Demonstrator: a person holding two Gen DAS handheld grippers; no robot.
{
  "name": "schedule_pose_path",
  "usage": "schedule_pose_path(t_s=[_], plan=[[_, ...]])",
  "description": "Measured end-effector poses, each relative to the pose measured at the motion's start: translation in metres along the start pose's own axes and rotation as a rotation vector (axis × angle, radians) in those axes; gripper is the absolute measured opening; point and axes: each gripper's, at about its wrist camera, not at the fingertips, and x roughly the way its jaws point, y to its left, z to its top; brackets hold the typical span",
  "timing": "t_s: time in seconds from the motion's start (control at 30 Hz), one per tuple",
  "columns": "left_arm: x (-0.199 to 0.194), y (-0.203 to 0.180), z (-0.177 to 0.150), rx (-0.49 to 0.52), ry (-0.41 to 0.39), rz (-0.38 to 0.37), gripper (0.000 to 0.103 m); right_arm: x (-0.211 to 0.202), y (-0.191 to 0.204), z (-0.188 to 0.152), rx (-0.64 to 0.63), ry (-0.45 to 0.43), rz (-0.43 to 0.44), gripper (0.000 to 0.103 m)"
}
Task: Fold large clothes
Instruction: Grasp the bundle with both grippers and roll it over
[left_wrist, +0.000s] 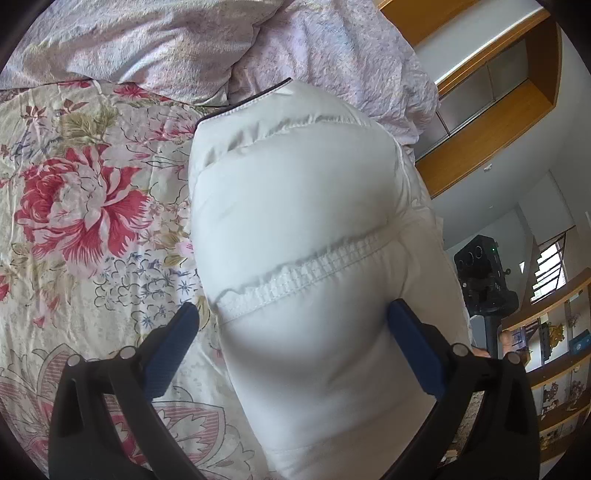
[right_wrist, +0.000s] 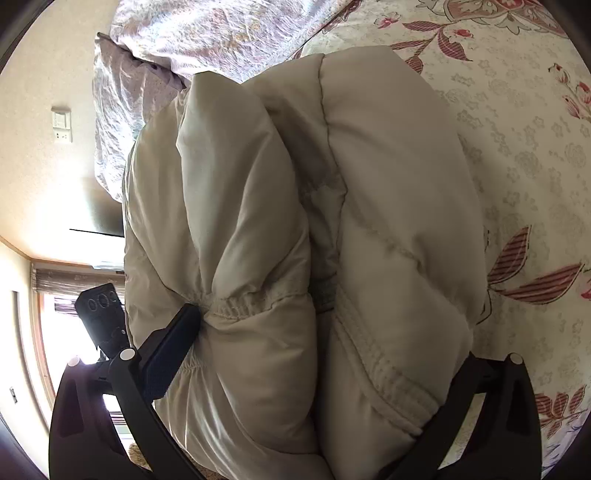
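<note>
Nearby, jacket (left_wrist: 295, 206) beside pillows (left_wrist: 155, 40)

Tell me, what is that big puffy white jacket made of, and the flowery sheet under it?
The puffy white quilted jacket looks like smooth, slightly shiny synthetic shell over soft filling: it bulges between stitched seams. The floral bed sheet looks like thin woven cotton or similar, matte with fine creases.

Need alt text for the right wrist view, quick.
A puffy cream quilted jacket, folded into a thick bundle, fills the view between the wide-spread fingers of the right gripper; its left finger presses into the padding. It lies on a floral bedspread, with a crumpled lilac duvet behind.
</note>
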Motion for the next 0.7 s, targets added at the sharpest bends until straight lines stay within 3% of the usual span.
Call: schedule_pose_path(t_s=[0.27, 0.53, 0.7], plan=[[0.014, 0.009, -0.002, -0.08, -0.002, -0.101, 0.101, -0.002, -0.004, -0.005, -0.023, -0.007, 0.048, 0.102], [0.011, 0.01, -0.012, -0.105, -0.063, -0.108, 0.101, -0.005, -0.016, -0.006, -0.025, -0.015, 0.063, 0.102], [0.007, 0.013, -0.016, -0.14, -0.056, -0.148, 0.097, -0.002, -0.016, -0.007, -0.037, -0.019, 0.07, 0.102]])
